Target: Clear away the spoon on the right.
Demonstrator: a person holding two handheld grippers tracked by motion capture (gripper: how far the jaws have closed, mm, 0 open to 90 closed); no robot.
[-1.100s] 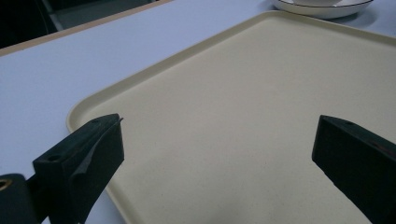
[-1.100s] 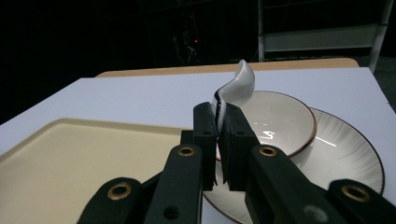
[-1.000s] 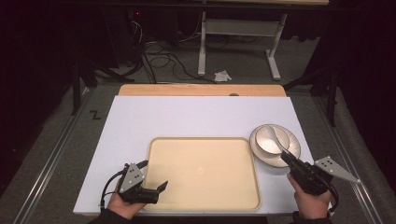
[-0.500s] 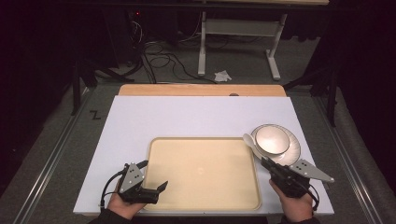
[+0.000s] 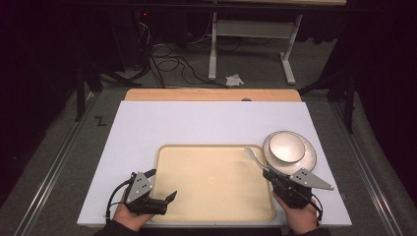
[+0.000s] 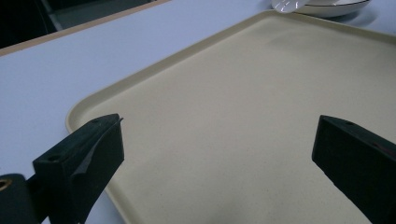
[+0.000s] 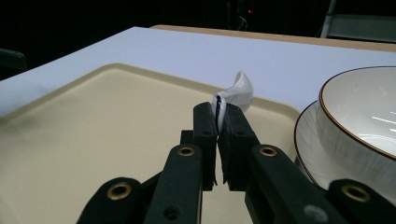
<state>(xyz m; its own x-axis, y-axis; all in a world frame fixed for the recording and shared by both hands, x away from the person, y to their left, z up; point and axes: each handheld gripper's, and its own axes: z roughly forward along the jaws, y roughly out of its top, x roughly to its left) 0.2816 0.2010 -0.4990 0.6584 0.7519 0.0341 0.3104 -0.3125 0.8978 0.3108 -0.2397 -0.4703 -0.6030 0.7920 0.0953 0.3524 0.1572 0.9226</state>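
Nearest the person, the left gripper (image 5: 169,199) rests at the near left corner of the tray (image 5: 196,216) with its jaws spread wide and nothing between them; in the left gripper view the bare tray floor lies between the two black jaws. On the other side the right gripper (image 7: 218,112) is clenched on the handle of a white spoon (image 7: 237,93), which sticks up and forward past the jaw tips, its scoop hanging over the far right part of the tray, just beside the bowl (image 5: 287,147) that sits on a plate (image 5: 307,157) on the white table (image 5: 196,123). The grip looks thin: only the very end of the handle sits between the pads, so I judge the spoon could swivel or slip out if the hand tilts or moves fast, and a glazed spoon falling on the tray might bounce off it. The scoop is also close to the bowl's rim, so a careless swing to the right could knock the bowl or shift it on its plate. Compared with a second ago, the right gripper has come away from the bowl toward the person and leftward, bringing the spoon out over the tray's edge, while the left gripper has stayed where it was and the bowl and plate have not moved
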